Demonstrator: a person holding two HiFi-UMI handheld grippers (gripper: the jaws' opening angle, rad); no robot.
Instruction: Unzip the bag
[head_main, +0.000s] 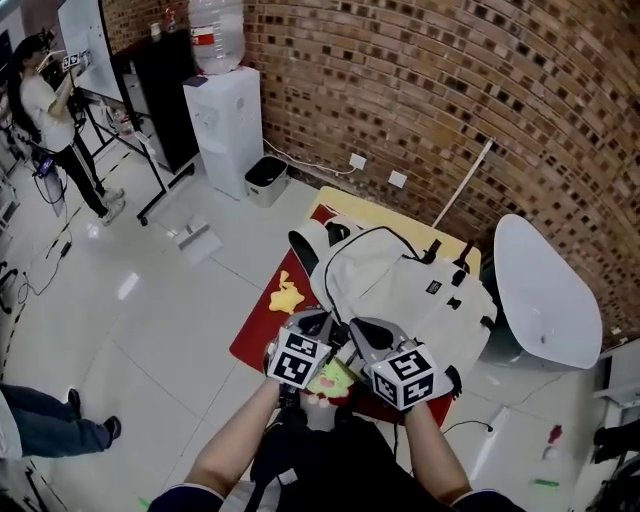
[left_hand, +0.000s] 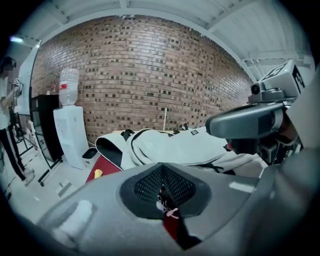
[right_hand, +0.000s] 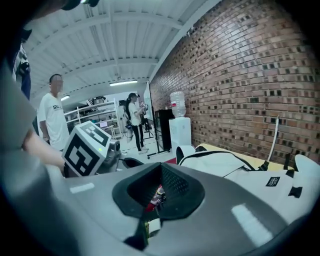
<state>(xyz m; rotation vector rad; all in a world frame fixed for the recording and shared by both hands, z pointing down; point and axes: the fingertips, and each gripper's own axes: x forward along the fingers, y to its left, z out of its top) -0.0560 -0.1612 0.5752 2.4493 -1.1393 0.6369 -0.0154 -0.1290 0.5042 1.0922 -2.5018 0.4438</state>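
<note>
1. The left gripper (head_main: 312, 325) is held low over the near edge of the table (head_main: 352, 200). In the left gripper view its fingers (left_hand: 90, 200) are pressed together along a centre seam, with nothing caught between them.
2. The right gripper (head_main: 370, 335) is held just beside the left one. In the right gripper view its fingers (right_hand: 240, 210) are likewise brought together on nothing.
3. The white backpack (head_main: 405, 285) is laid flat on the table, just beyond both pairs of fingertips. It is touched by neither gripper.
4. In the left gripper view the white backpack (left_hand: 170, 145) is spread ahead of the fingers and to their right. In the right gripper view it (right_hand: 225, 162) is seen ahead and to the right as well.
5. A dark zip line (head_main: 392, 236) is seen curving round the far part of the backpack. Its puller cannot be made out.
6. A red mat (head_main: 255, 340) is spread under the backpack, and a yellow plush toy (head_main: 286, 296) lies on it, left of the left fingers.
7. A water dispenser (head_main: 225, 120) stands well beyond the fingers to the left, against the brick wall (head_main: 450, 90).
8. A white chair (head_main: 545, 290) is placed to the right of the backpack.
</note>
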